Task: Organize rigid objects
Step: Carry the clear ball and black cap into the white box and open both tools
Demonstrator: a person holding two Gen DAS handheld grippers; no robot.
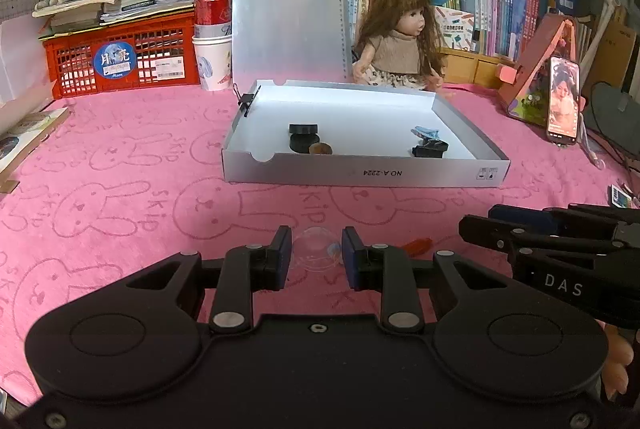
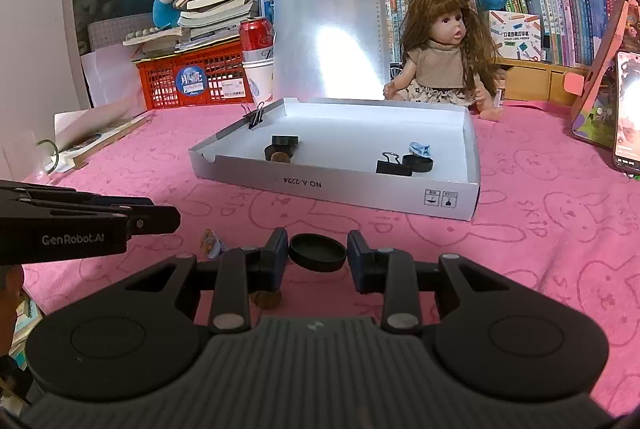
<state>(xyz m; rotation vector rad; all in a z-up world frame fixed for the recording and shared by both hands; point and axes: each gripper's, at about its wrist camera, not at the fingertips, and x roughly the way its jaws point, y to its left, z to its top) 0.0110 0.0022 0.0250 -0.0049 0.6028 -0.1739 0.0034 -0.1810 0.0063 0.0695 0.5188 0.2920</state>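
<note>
A white shallow box (image 1: 360, 173) (image 2: 332, 185) lies on the pink cloth and holds several small things: black caps (image 1: 303, 138) (image 2: 284, 145), a brown piece (image 1: 320, 148), a black binder clip (image 2: 393, 165) and a blue-white piece (image 2: 419, 149). My left gripper (image 1: 316, 253) is open, with a clear dome-shaped piece (image 1: 314, 249) on the cloth between its fingers. My right gripper (image 2: 317, 253) is open around a black round lid (image 2: 317, 252) on the cloth. A brown piece (image 2: 266, 299) lies under the right gripper's left finger. A small coloured piece (image 2: 210, 243) lies to the left.
A doll (image 1: 400, 33) sits behind the box, beside a propped clear clipboard (image 1: 288, 17). A red crate (image 1: 120, 61), cups with a can (image 1: 212, 41), books and plush toys line the back. A phone on a stand (image 1: 564, 101) is at the right. An orange piece (image 1: 418, 244) lies between the grippers.
</note>
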